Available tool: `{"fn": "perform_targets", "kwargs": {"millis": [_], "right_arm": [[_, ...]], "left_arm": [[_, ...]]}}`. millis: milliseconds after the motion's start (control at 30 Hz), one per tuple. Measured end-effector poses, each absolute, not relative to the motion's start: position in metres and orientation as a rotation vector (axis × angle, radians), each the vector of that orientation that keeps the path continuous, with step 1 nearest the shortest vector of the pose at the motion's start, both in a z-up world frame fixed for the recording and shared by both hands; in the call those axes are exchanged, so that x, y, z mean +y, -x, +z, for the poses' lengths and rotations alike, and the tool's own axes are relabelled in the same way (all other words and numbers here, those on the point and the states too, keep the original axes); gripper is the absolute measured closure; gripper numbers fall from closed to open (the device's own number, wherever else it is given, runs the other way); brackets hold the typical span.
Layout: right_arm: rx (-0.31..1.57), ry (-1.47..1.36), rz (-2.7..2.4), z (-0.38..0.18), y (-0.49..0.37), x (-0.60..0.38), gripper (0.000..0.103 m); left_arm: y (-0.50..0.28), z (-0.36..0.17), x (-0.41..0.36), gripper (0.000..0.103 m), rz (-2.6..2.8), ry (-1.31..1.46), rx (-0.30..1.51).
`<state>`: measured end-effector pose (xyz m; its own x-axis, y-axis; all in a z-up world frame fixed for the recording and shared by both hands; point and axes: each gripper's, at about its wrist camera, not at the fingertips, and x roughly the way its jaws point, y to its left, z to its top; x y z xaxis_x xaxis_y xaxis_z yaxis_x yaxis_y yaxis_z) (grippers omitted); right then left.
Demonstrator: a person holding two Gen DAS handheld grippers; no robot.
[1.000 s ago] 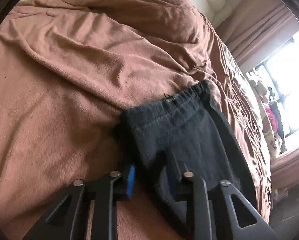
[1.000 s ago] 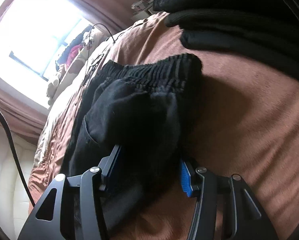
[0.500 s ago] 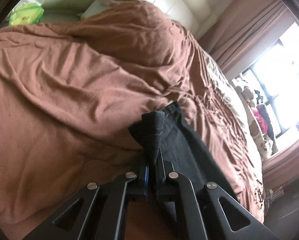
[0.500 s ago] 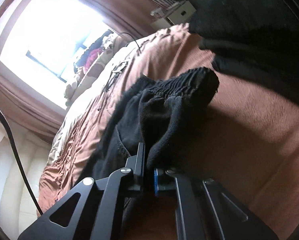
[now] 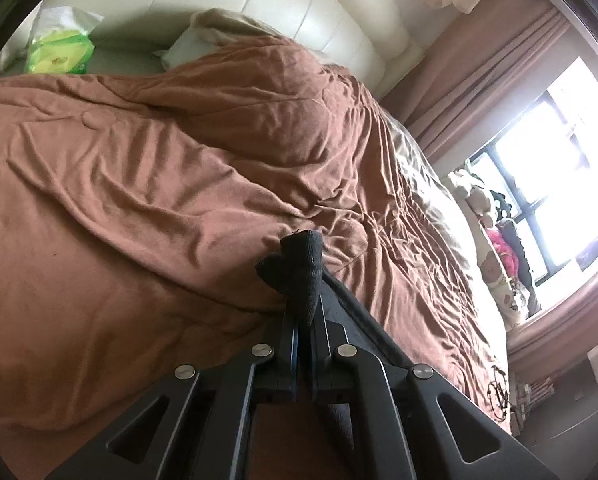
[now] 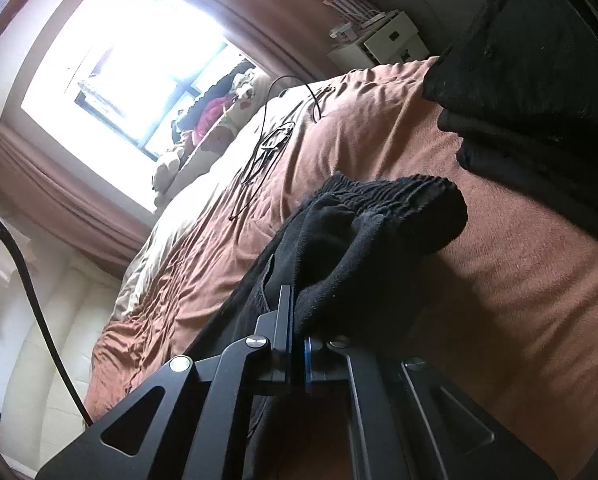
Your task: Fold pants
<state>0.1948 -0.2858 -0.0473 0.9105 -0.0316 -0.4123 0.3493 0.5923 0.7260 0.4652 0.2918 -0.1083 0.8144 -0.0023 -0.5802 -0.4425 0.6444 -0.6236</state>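
Both jaws are clamped on the black pants [image 6: 379,240]: the left hand-held gripper [image 5: 305,312] pinches one bunched end, the right hand-held gripper [image 6: 297,316] the elastic waistband, the cloth stretching between them above the brown bed cover [image 5: 139,200].

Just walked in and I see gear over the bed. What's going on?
A person is folding black pants on a bed with a brown blanket. The left gripper is shut on one pinch of the fabric, and the right gripper is shut on the bunched fabric near the waistband.
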Motion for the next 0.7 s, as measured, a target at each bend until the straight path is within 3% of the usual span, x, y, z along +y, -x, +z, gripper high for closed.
{"fn": "perform_targets", "kwargs": {"millis": [700], "right_arm": [[0.385,-0.912,-0.183,-0.045,-0.126,-0.258,0.103]], "left_arm": [[-0.367,-0.109,0.353,0.099,0.291,0.900,0.566]]}}
